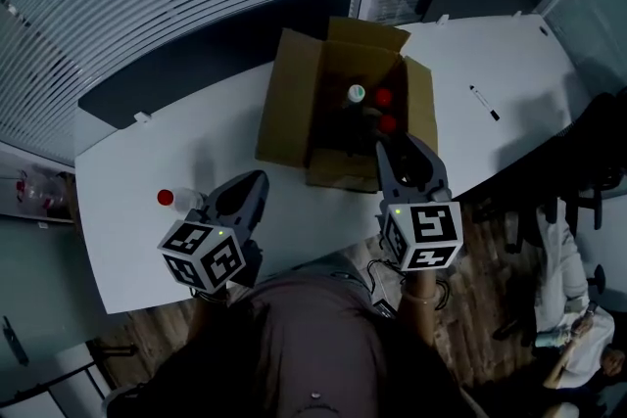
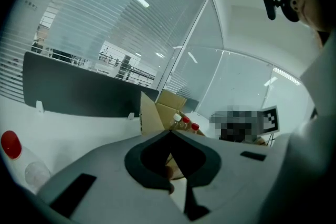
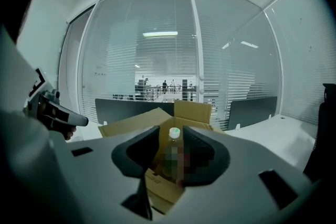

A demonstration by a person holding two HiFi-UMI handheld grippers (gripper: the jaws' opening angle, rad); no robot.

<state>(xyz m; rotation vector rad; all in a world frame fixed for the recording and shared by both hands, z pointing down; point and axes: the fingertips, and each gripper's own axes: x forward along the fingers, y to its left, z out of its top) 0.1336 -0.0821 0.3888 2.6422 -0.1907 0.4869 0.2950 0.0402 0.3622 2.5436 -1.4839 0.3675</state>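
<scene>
An open cardboard box (image 1: pixel 294 108) stands on the white table (image 1: pixel 147 162), holding one white-capped bottle (image 1: pixel 357 94) and two red-capped bottles (image 1: pixel 383 98). My right gripper (image 1: pixel 404 150) hovers at the box's near edge. Its jaws stand slightly apart, and the white-capped bottle (image 3: pixel 174 134) shows through the gap, further off inside the box (image 3: pixel 131 124). My left gripper (image 1: pixel 257 183) is shut and empty above the table's near left. Beside it lies a clear bottle with a red cap (image 1: pixel 176 200). In the left gripper view this bottle (image 2: pixel 21 157) is at the far left and the box (image 2: pixel 155 113) straight ahead.
A black marker pen (image 1: pixel 485 103) lies on the table right of the box. A dark partition (image 1: pixel 196 64) runs along the table's far edge, with glass walls and blinds behind. Black office chairs (image 1: pixel 598 162) stand at the right. The table's near edge is just below both grippers.
</scene>
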